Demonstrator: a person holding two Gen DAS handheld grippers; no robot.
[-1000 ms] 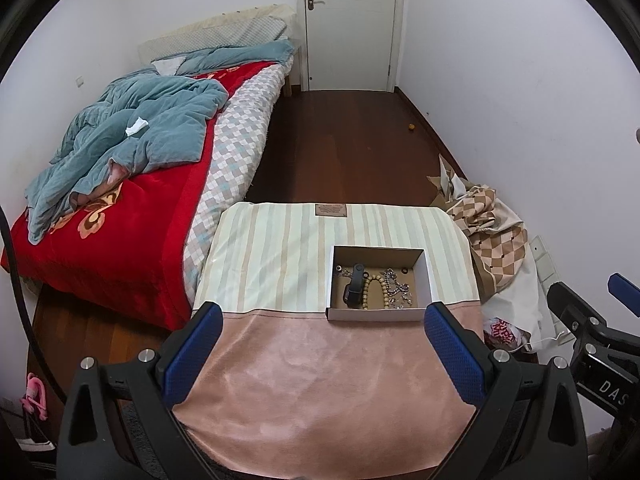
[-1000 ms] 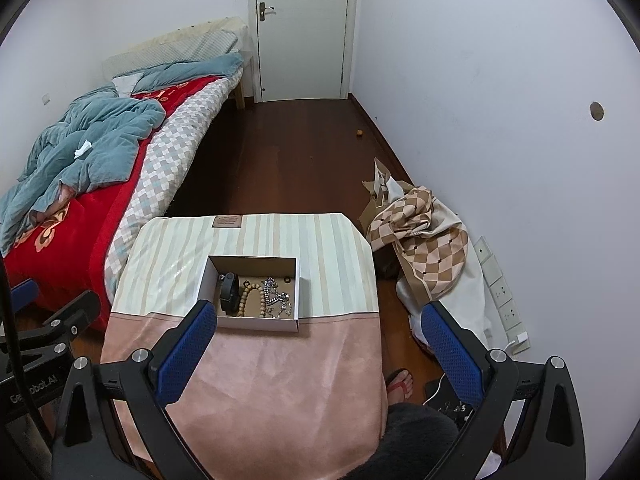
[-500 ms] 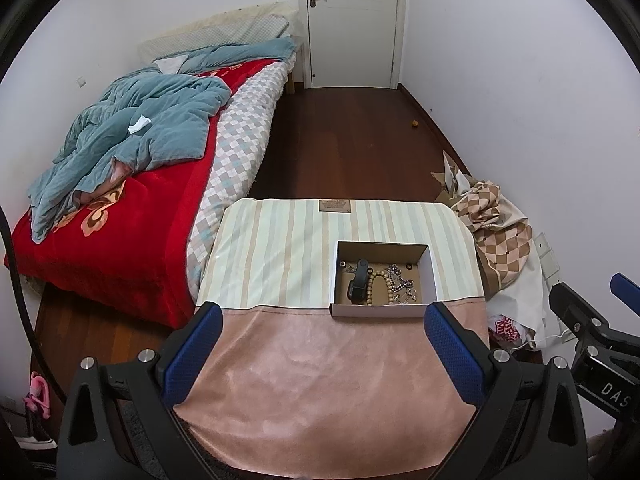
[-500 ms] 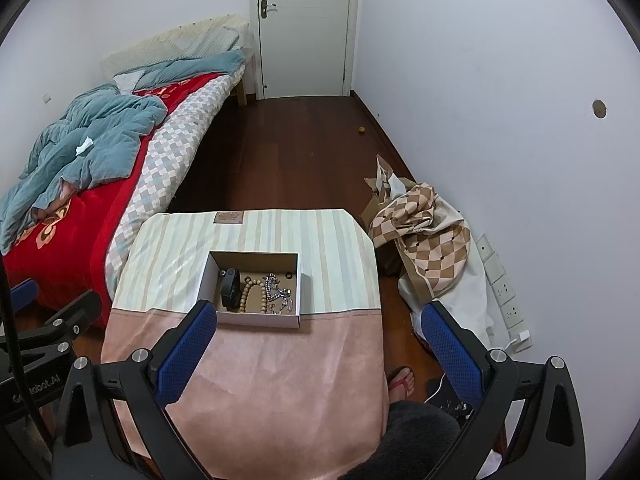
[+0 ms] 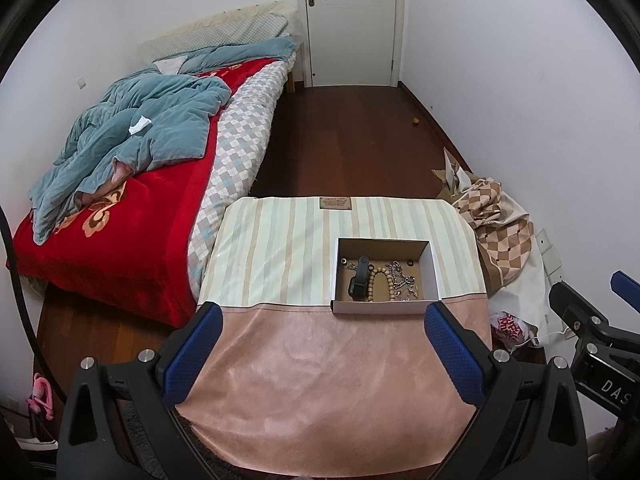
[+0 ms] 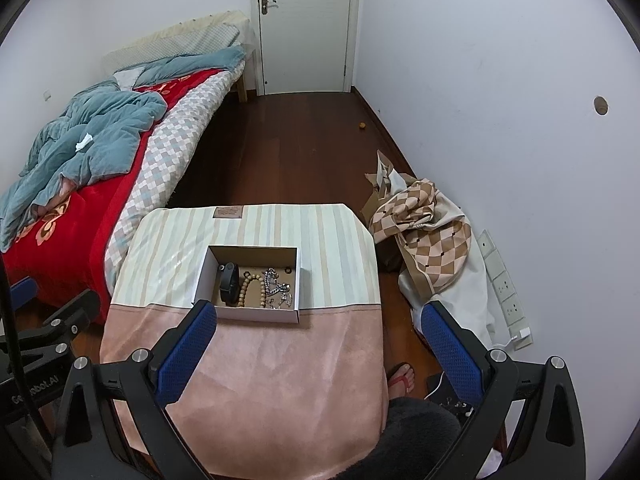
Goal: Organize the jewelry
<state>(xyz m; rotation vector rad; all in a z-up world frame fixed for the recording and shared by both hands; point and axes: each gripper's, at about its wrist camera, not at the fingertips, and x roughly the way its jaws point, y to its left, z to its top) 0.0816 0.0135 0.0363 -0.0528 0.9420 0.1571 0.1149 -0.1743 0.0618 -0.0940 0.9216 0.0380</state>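
An open cardboard box (image 5: 434,276) (image 6: 204,272) sits on a small table covered by a striped and pink cloth (image 5: 320,380) (image 6: 280,372). In the box lie a black wristband (image 5: 359,280) (image 6: 229,282), a wooden bead bracelet (image 5: 378,282) (image 6: 252,290), a silver chain (image 5: 402,282) (image 6: 278,290) and small rings (image 5: 343,261). My left gripper (image 5: 322,354) is open and empty, held above the pink near end of the table. My right gripper (image 6: 320,352) is open and empty, also above the near end, with the box ahead to its left.
A bed with a red cover and blue quilt (image 5: 132,152) stands to the left of the table. A checked cloth pile (image 6: 424,228) lies on the floor at the right wall. A closed white door (image 5: 352,20) is at the far end. A sandalled foot (image 6: 402,378) is by the table.
Both grippers have drawn back and up a little, so the table and box look slightly farther away. Nothing in the box has moved, and both grippers stay open.
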